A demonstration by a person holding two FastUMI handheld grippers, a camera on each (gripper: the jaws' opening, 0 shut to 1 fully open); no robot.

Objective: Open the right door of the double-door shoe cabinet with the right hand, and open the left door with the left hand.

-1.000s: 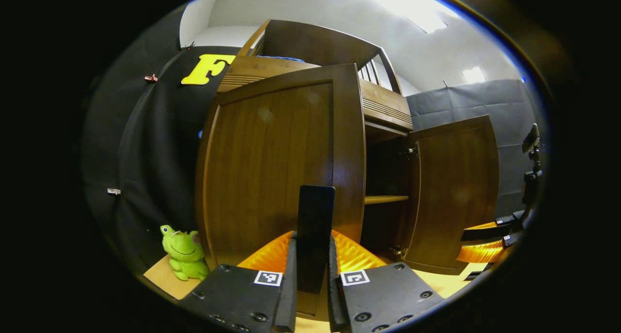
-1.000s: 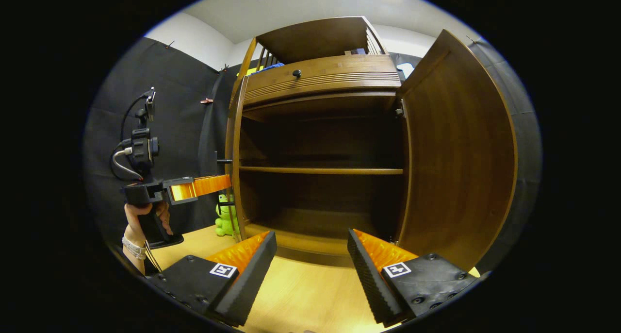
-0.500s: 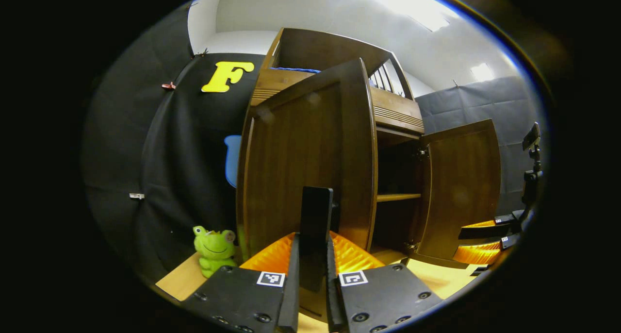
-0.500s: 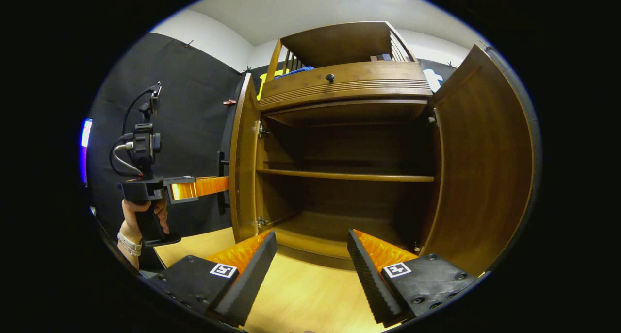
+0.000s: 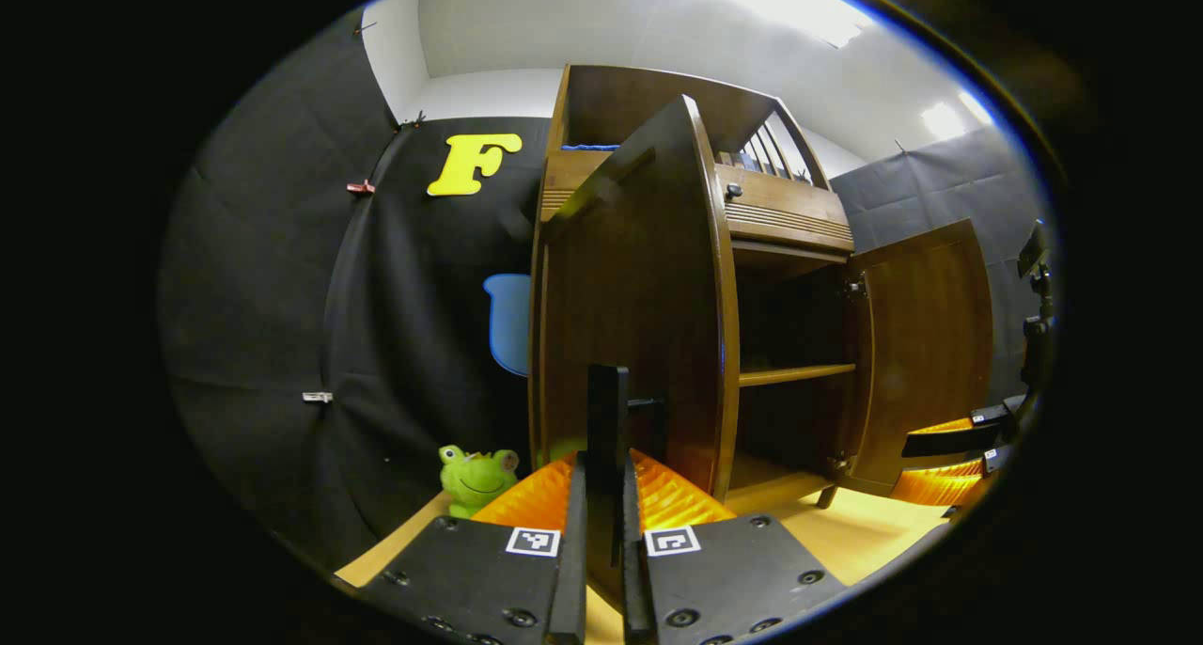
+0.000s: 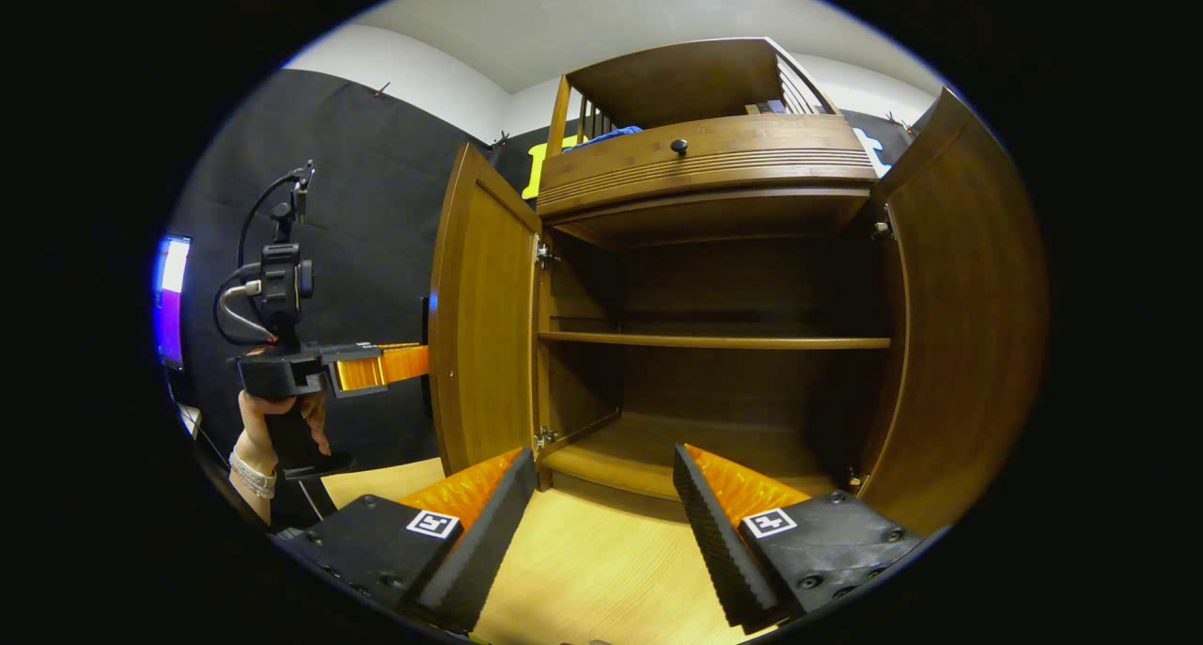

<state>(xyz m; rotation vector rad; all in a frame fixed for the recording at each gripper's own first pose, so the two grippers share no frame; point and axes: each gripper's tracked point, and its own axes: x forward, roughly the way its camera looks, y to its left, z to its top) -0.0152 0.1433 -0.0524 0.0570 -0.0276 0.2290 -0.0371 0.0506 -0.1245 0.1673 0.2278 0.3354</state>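
On a pale wood floor [image 6: 601, 579] the cabinet [image 6: 705, 156] stands with its right door [image 6: 968, 325] swung wide. The left gripper [image 5: 601, 551] pinches the handle [image 5: 607, 419] of the left door [image 5: 648, 297], now about square to the cabinet; the right gripper [image 6: 601, 513] gapes empty before it. Likely next: let go and withdraw.

My left gripper [image 5: 601, 542] has ribbed orange fingers [image 5: 526, 499] lined with black foam, on black screwed plates carrying small square black-and-white markers. My right gripper [image 6: 601, 523] matches. On my hand [image 6: 282, 429] I see a beaded wrist bracelet [image 6: 252, 476].

Both views face the shoe cabinet [image 6: 705, 278] closely, left view obliquely.
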